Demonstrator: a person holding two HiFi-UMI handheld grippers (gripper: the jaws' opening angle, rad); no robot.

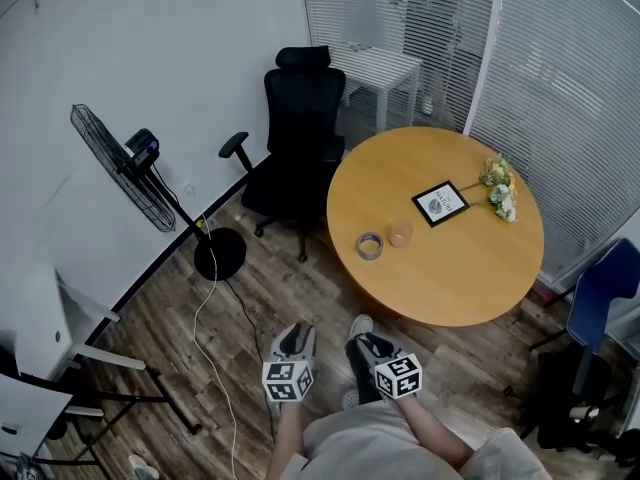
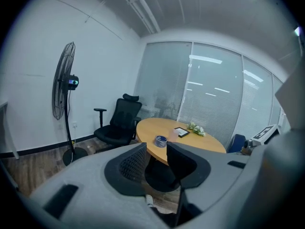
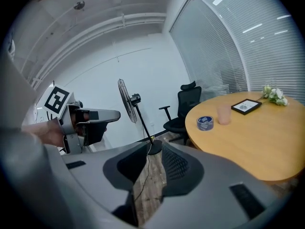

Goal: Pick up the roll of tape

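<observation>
In the head view we are holding the left gripper (image 1: 295, 340) and the right gripper (image 1: 368, 346) low and close to our body, over the wooden floor. Both are well apart from the round table (image 1: 470, 288). The roll of tape (image 1: 370, 246) is lying flat near the table's near edge, just beside a pale cup (image 1: 401, 234).

In the left gripper view the jaws are standing apart with nothing between them, and the roll of tape (image 2: 161, 140) is showing far ahead, roughly in line with the gap.

In the right gripper view the jaws are likewise gaping and empty, with the roll of tape (image 3: 205, 123) off to the right.

Our worry is that a wide or hurried approach will clip the cup. A glancing nudge could also slide the flat roll towards the table's edge.
</observation>
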